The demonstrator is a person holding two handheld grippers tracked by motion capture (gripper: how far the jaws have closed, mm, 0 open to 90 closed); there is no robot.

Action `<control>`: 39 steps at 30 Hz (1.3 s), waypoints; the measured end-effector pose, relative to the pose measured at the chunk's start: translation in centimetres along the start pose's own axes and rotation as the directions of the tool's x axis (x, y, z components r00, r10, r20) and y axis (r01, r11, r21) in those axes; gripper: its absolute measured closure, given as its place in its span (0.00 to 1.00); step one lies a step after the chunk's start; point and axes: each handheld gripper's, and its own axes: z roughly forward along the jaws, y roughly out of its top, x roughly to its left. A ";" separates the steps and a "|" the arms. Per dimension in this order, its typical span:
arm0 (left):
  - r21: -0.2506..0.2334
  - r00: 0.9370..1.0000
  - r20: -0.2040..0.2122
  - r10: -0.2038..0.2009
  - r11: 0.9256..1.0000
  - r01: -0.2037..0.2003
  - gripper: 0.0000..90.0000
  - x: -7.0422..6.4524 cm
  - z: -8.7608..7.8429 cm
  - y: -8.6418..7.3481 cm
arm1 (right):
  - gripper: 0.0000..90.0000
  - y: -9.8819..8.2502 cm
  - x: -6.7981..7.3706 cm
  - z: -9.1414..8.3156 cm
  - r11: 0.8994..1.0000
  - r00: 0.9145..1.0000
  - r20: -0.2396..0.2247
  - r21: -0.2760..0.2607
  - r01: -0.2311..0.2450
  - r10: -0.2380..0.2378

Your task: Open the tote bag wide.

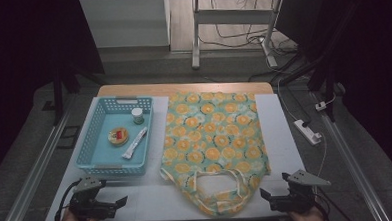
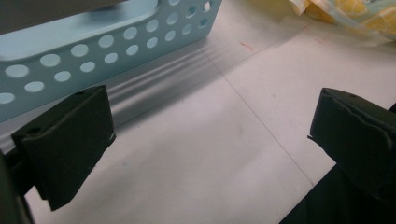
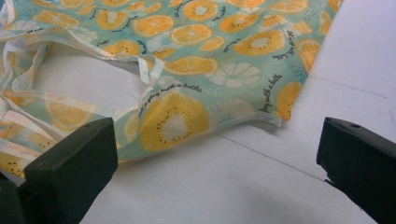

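Note:
A teal tote bag [image 1: 213, 140] printed with orange slices lies flat on the white table [image 1: 280, 132], its handles [image 1: 214, 182] toward the near edge. To its left stands a light blue perforated basket [image 1: 96, 140] holding a small white jar [image 1: 137, 114], a round yellow tin [image 1: 118, 136] and a white tube [image 1: 135, 142]. My left gripper [image 1: 119, 202] rests low at the near left, open and empty, just in front of the basket wall [image 2: 107, 44]. My right gripper [image 1: 264, 195] sits at the near right, open and empty, beside the bag's corner [image 3: 280, 105].
A power strip [image 1: 307, 131] with a white cable lies on the floor to the right of the table. Metal rails run along both sides. A white table frame [image 1: 230, 19] and cables stand beyond the far edge.

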 end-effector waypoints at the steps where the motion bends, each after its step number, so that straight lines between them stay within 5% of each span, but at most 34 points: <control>1: -0.004 1.000 0.002 -0.002 1.000 0.002 0.00 0.0 0.0 0.0 | 0.00 0.0 0.0 0.0 1.000 1.000 0.000 0.004 0.003 -0.003; 8: -0.033 1.000 0.011 -0.001 0.999 0.001 0.00 0.1 0.0 0.1 | 0.00 0.1 0.0 0.3 1.000 1.000 -0.006 0.026 0.005 -0.005; 24: -0.002 1.000 0.010 0.020 1.000 -0.020 0.00 -0.1 0.5 0.4 | 0.00 0.1 0.2 0.2 0.999 1.000 0.000 0.032 0.027 -0.027; 32: 0.002 1.000 0.016 0.020 1.000 -0.020 0.00 -0.1 0.5 0.4 | 0.00 0.2 0.3 0.2 0.999 0.999 -0.034 0.043 0.023 -0.022; 39: 0.006 1.000 0.018 0.018 1.000 -0.018 0.00 -0.1 0.5 0.4 | 0.00 0.6 1.4 0.6 0.996 0.995 -0.069 0.056 0.074 -0.070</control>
